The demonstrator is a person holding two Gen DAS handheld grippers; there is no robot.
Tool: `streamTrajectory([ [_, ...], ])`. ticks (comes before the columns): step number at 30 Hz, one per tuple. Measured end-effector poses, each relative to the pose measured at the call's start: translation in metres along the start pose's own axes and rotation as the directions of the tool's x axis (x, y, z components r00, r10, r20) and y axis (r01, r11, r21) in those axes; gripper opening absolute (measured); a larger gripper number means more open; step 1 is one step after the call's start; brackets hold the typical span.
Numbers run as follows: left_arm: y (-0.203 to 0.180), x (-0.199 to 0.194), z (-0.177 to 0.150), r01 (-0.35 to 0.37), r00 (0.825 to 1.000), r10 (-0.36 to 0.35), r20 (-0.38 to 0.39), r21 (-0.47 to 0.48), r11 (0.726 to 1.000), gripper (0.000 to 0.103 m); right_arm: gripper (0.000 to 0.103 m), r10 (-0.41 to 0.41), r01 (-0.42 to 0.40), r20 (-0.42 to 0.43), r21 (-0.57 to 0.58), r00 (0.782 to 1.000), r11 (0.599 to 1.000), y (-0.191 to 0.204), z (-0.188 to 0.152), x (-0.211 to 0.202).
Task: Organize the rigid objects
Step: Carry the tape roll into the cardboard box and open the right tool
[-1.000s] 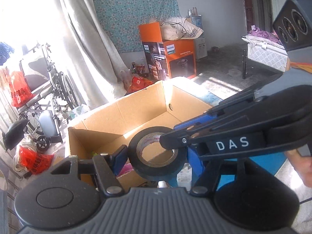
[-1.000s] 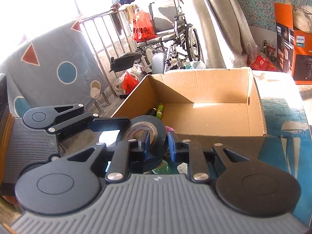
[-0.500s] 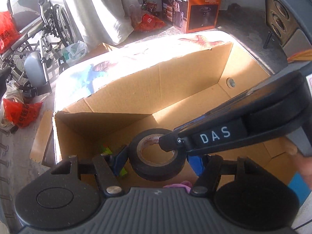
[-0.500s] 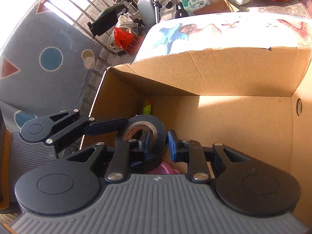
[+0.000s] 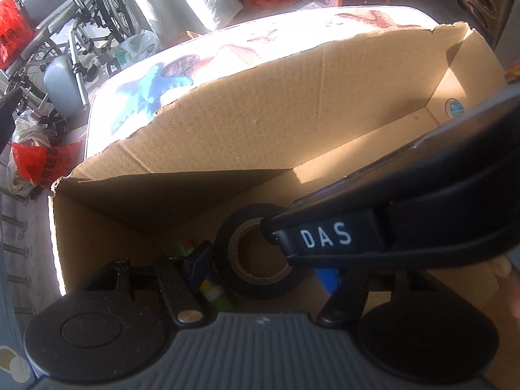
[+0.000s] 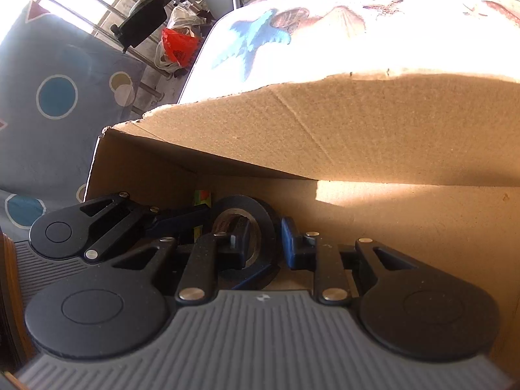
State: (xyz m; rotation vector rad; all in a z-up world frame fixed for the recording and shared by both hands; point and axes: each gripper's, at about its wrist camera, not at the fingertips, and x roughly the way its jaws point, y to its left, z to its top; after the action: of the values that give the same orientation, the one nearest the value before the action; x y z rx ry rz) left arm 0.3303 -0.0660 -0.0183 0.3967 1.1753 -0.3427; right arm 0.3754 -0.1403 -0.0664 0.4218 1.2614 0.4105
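Both grippers have dropped lower into the cardboard box (image 5: 292, 136) than half a second ago. Right gripper (image 6: 263, 240) narrow, one finger through the black tape roll (image 5: 256, 253) core, one outside, pinching its wall. Left gripper (image 5: 263, 265) wider, straddling the roll; contact unclear. Green object (image 6: 202, 199) just beyond, closer now.

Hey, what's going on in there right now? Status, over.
Left gripper, right gripper both clamped on tape roll. Roll low inside cardboard box. Green item beside it.
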Motion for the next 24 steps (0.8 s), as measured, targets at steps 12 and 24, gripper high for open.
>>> streamTrajectory([
  [12, 0.004, -0.077, -0.021, 0.058, 0.982, -0.047, 0.183, -0.056, 0.997, 0.077, 0.046, 0.136, -0.131, 0.172, -0.041, 0.976, 0.991, 0.012, -0.037, -0.097],
  [24, -0.029, -0.184, -0.122, 0.227, 0.838, -0.236, 0.493, 0.079, 0.971, 0.093, 0.102, 0.118, -0.037, 0.518, -0.165, 0.847, 0.986, 0.019, -0.225, -0.260],
])
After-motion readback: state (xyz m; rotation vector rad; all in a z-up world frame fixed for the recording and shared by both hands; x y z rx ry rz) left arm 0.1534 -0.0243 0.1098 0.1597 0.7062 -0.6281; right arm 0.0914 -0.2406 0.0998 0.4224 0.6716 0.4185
